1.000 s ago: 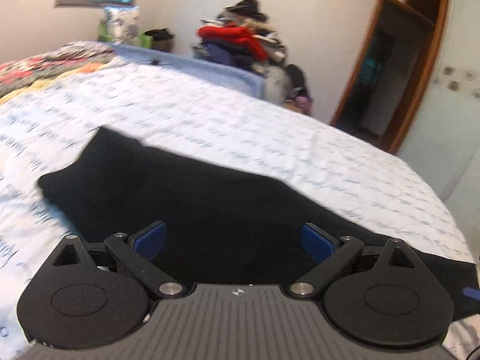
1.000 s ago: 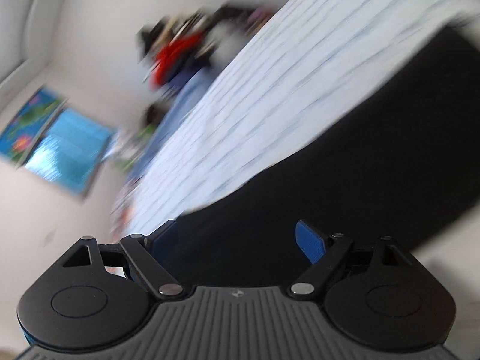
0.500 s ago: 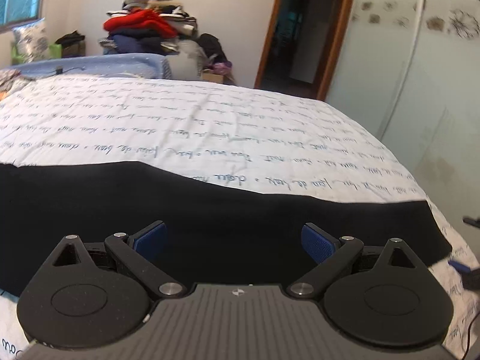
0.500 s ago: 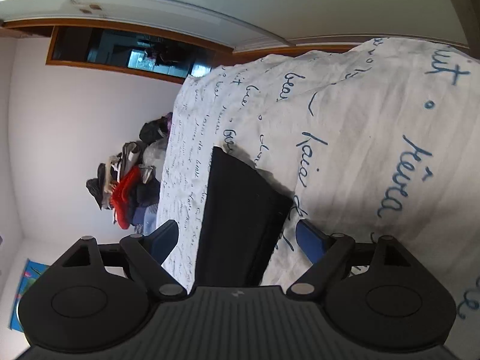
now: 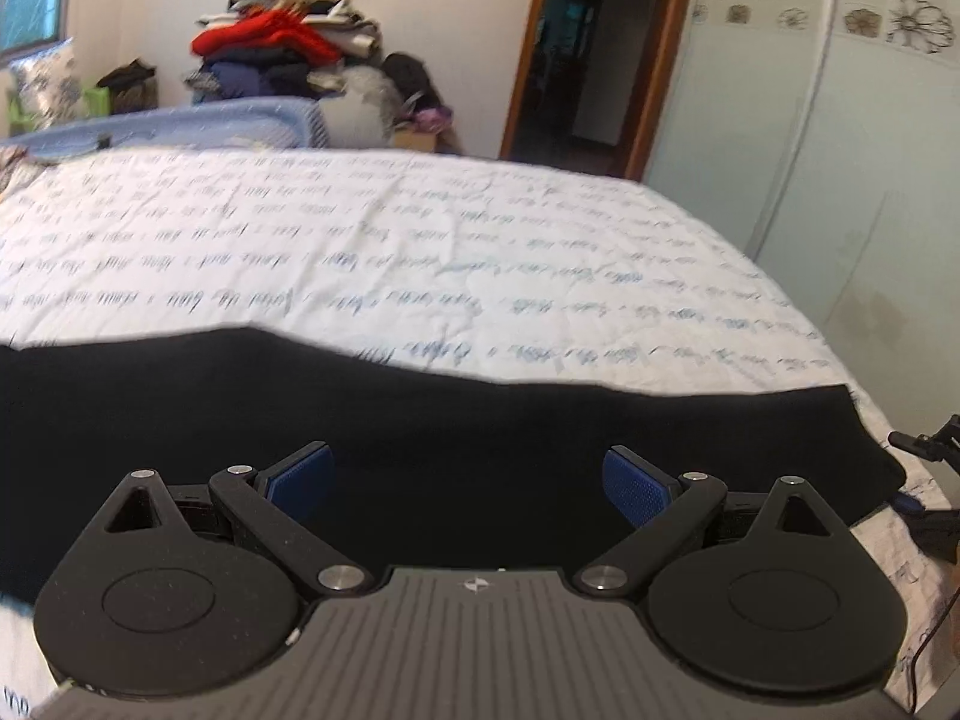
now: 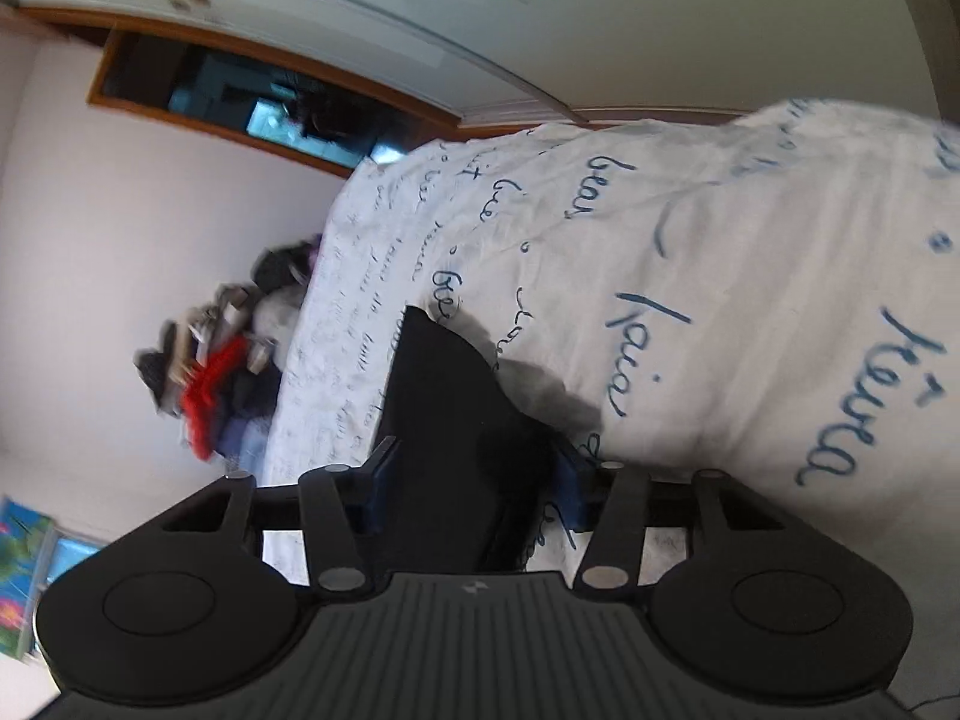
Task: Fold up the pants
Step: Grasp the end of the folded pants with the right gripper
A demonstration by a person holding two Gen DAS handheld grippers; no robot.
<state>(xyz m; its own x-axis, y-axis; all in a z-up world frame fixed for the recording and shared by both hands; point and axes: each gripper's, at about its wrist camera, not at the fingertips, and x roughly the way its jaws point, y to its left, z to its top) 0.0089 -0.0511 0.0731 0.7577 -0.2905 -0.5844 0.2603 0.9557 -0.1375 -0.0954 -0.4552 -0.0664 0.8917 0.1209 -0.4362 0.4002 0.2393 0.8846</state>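
The black pants [image 5: 420,420] lie flat as a long band across the near side of the bed. My left gripper [image 5: 468,483] is open and empty, low over the middle of the pants. In the right wrist view, rolled sideways, the pants' end [image 6: 444,396] runs between my right gripper's [image 6: 471,480] blue pads [image 6: 567,489], which stand part closed around the cloth; whether they pinch it does not show. The right gripper also shows at the pants' right end in the left wrist view [image 5: 924,480].
The bed has a white sheet with blue handwriting print [image 5: 420,252]. A pile of clothes [image 5: 282,48] stands behind the bed by the wall. An open doorway [image 5: 588,48] and a pale wardrobe [image 5: 840,150] are at the right.
My right gripper's jaws have narrowed around the end of the pants. My left gripper has shifted a little over the pants and stays open.
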